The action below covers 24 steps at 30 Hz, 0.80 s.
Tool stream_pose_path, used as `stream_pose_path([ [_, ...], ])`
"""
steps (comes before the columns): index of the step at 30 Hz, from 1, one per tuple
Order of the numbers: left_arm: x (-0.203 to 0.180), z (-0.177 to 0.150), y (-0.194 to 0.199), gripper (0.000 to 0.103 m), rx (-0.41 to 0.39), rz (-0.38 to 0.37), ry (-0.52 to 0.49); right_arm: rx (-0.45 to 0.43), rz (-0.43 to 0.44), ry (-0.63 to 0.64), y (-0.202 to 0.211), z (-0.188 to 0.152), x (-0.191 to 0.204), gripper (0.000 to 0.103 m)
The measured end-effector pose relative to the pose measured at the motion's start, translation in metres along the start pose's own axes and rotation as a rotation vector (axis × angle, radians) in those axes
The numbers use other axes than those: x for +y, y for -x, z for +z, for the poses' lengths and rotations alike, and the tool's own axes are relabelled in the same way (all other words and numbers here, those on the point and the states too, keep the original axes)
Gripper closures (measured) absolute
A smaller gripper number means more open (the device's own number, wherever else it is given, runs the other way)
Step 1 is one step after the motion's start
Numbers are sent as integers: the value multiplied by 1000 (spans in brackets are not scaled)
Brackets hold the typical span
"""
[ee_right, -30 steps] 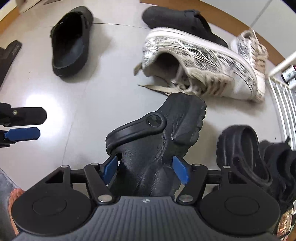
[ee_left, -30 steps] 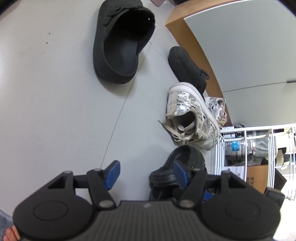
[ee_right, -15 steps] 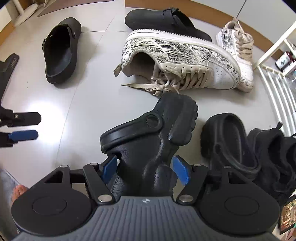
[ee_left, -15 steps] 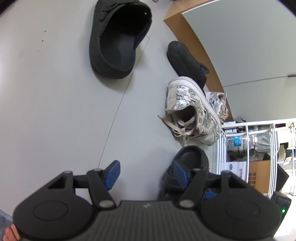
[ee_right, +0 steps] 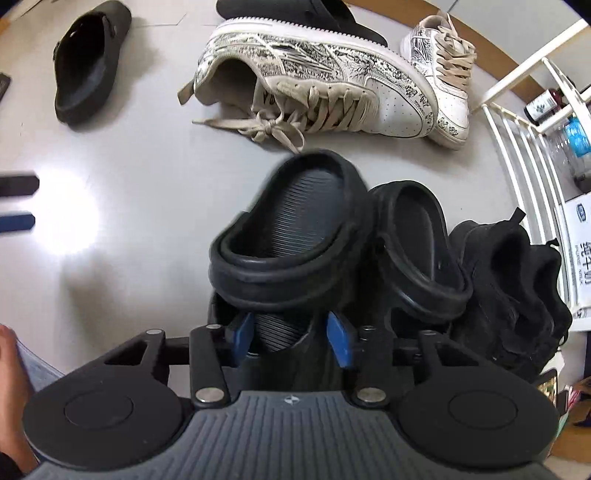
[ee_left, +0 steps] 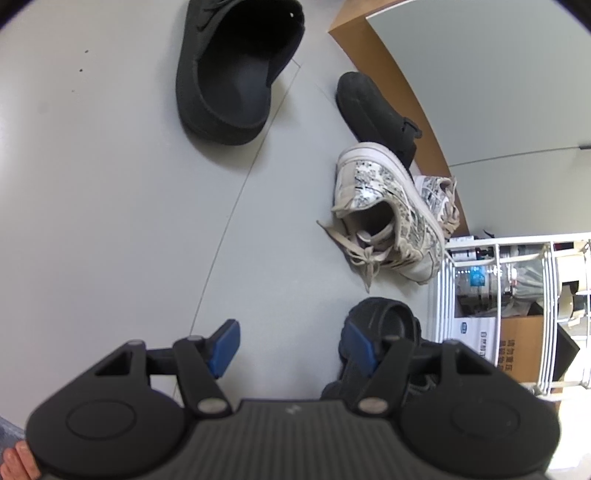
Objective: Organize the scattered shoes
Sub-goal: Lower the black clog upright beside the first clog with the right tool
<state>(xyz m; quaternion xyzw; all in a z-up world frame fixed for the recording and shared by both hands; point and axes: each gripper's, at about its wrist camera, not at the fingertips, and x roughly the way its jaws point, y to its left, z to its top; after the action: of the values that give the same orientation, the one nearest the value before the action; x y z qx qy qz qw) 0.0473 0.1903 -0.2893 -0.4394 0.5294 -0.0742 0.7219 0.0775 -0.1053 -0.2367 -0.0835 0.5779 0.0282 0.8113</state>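
- Pointing steeply down at the grey floor [ee_right: 122, 258], the right gripper [ee_right: 291, 334] fills the bottom of the right wrist view, with a black clog [ee_right: 291, 221] between its blue pads [ee_right: 338, 341].
- Its jaws are closing; the pads sit inside the clog's opening near the lower middle of the frame, and whether they already press on the rubber cannot be told.
- That clog is tilted, its ribbed insole facing the camera, and it touches a second black clog [ee_right: 417, 251] just to its right.
- Right of the pair, a black sneaker [ee_right: 509, 291] lies against a white wire rack [ee_right: 517, 147] at the right edge.
- Above the clogs, across the upper middle, a white patterned sneaker [ee_right: 314, 85] lies with loose laces, and its mate [ee_right: 443, 70] stands at its toe in the upper right.
- A black slip-on [ee_right: 86, 62] rests alone in the upper left, well apart from the rest; another dark one [ee_right: 314, 11] lies behind the patterned sneaker at the top edge.
- In the left wrist view, the left gripper [ee_left: 291, 347] hangs at the bottom with its fingers spread and nothing between them, only bare floor.
- Its right pad overlaps a black clog in the lower right of that frame, which lies behind it.
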Motion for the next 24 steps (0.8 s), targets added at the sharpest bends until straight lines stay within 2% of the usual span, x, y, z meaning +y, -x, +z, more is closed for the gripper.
stream_pose_path([
  [2, 0, -1, -1, 37, 6, 4, 0, 6, 12, -28, -6, -1, -7, 64],
  [4, 1, -2, -3, 37, 15, 9, 0, 2, 22, -36, -10, -2, -10, 78],
  [6, 1, -3, -5, 37, 19, 12, 2, -12, 20, -23, -12, -3, -10, 86],
  [9, 1, -2, -7, 37, 20, 16, 3, -16, -6, -29, -16, -2, -13, 91],
  [14, -2, -3, -10, 37, 30, 18, -7, -14, -57, -61, -14, -3, -22, 90],
  [15, -2, -3, -10, 37, 32, 17, -8, -20, -61, -68, -10, -6, -24, 87],
  [17, -2, -3, -11, 37, 35, 18, -8, -31, -67, -83, 0, -11, -26, 61],
  [18, -2, -3, -12, 37, 34, 18, -8, -47, -45, -97, 5, -15, -27, 38],
  [19, -2, -3, -12, 37, 34, 18, -8, -64, -18, -113, 11, -19, -29, 27],
  [21, -3, -3, -12, 37, 33, 18, -9, -82, 13, -116, 17, -22, -27, 25],
  [22, -3, -4, -12, 37, 33, 17, -11, -84, 20, -113, 18, -22, -26, 20],
  [24, -4, -4, -11, 37, 35, 17, -16, -68, 24, -103, 15, -24, -20, 16],
])
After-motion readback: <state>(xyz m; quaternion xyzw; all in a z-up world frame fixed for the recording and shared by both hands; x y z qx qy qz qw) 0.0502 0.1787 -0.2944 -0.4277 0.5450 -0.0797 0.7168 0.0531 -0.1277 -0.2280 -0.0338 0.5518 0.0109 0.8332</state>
